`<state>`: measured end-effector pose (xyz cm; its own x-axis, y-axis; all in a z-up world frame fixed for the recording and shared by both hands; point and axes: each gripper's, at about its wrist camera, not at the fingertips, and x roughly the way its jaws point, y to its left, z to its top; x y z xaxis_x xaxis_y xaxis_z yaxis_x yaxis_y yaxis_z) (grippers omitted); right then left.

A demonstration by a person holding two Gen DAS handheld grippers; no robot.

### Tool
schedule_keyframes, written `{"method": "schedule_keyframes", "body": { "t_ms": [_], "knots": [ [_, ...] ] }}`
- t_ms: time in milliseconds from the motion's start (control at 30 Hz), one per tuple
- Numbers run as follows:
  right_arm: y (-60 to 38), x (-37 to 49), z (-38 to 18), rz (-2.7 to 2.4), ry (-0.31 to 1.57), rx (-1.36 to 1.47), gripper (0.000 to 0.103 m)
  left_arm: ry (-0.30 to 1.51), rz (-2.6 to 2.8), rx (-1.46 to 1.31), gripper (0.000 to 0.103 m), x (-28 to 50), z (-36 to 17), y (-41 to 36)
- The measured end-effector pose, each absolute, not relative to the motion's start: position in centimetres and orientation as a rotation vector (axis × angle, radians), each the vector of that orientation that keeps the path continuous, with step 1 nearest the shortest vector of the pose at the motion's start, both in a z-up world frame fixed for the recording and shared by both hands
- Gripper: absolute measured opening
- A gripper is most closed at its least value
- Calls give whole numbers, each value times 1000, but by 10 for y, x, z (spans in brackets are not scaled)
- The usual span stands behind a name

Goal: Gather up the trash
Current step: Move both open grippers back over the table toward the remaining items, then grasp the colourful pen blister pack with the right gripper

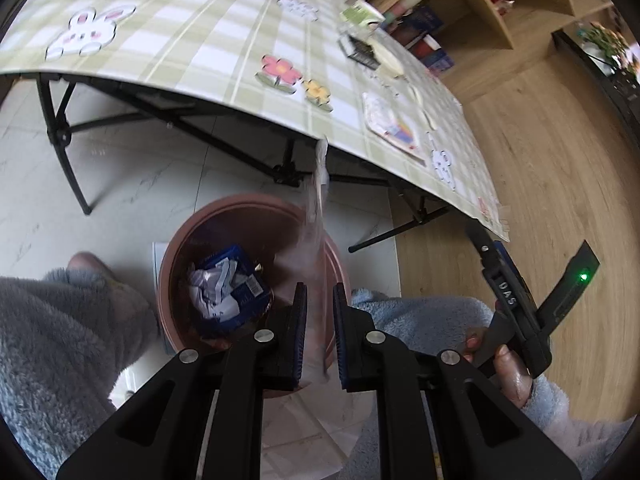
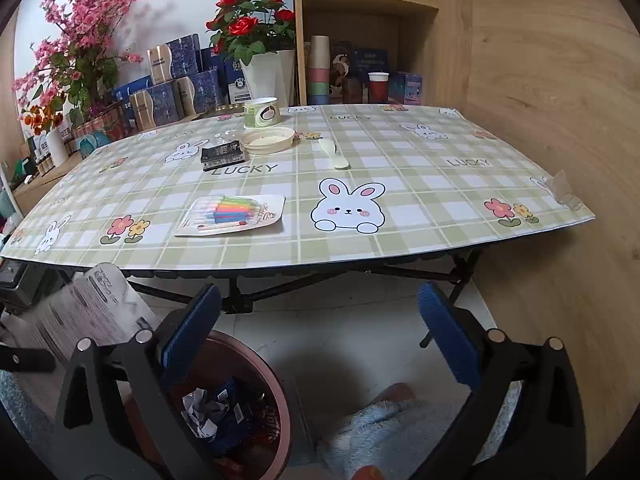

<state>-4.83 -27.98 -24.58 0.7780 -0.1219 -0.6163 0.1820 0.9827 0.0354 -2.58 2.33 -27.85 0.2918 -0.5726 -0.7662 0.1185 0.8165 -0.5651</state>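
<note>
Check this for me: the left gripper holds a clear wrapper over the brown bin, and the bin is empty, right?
Not empty. The left wrist view shows the bin already holding crumpled blue and white trash. The rest stands: the left gripper holds a clear wrapper over it.

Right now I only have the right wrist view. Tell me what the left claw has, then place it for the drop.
Observer: The left claw is shut on a clear plastic wrapper, pinched between its pads.
Operator: Give me its position against the bin.
Observer: The claw points down at the brown bin. The wrapper crosses the bin's right rim, beside the crumpled blue and white trash inside.
Operator: Check my own tool from that side.
Observer: A green light glows on its body, and a hand holds its grip.
</note>
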Motion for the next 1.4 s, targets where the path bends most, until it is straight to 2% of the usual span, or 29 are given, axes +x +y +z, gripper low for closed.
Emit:
{"method": "schedule_keyframes", "body": {
  "t_ms": [233, 267, 300, 333, 367, 433, 533, 667, 800, 967, 1067, 1167, 1267, 1400],
  "knots": [
    [-283, -45, -248, -156, 669, 116, 97, 1209, -459, -402, 13, -17, -283, 13],
    [-282, -45, -248, -152, 670, 116, 97, 1197, -455, -392, 16, -17, -281, 12],
    [-282, -45, -249, -150, 670, 116, 97, 1183, -454, -382, 21, -17, -279, 12],
    [-282, -45, -249, -148, 671, 116, 97, 1165, -451, -373, 39, -18, -276, 12],
    [-282, -45, -249, -147, 672, 116, 97, 1146, -440, -367, 53, -17, -273, 12],
    [-283, -43, -249, -143, 674, 118, 97, 1105, -422, -364, 59, -16, -267, 15],
    [-282, -41, -250, -136, 682, 117, 97, 1024, -346, -332, 77, -15, -255, 24],
    [-279, -39, -249, -91, 686, 126, 97, 932, -245, -283, 92, -12, -240, 39],
    [-277, -24, -242, 51, 734, 153, 97, 879, -169, -225, 93, -4, -228, 53],
    [-273, 13, -227, 206, 771, 39, 97, 822, -113, -187, 96, 5, -215, 65],
    [-271, 47, -222, 296, 813, -63, 85, 795, -98, -172, 97, 11, -210, 71],
    [-267, 80, -220, 366, 858, -141, 78, 775, -92, -177, 97, 16, -207, 77],
    [-261, 111, -224, 437, 909, -183, 61, 758, -74, -172, 97, 20, -206, 83],
    [-246, 132, -236, 502, 968, -300, 57, 752, -61, -182, 97, 24, -207, 90]
  ]
}}
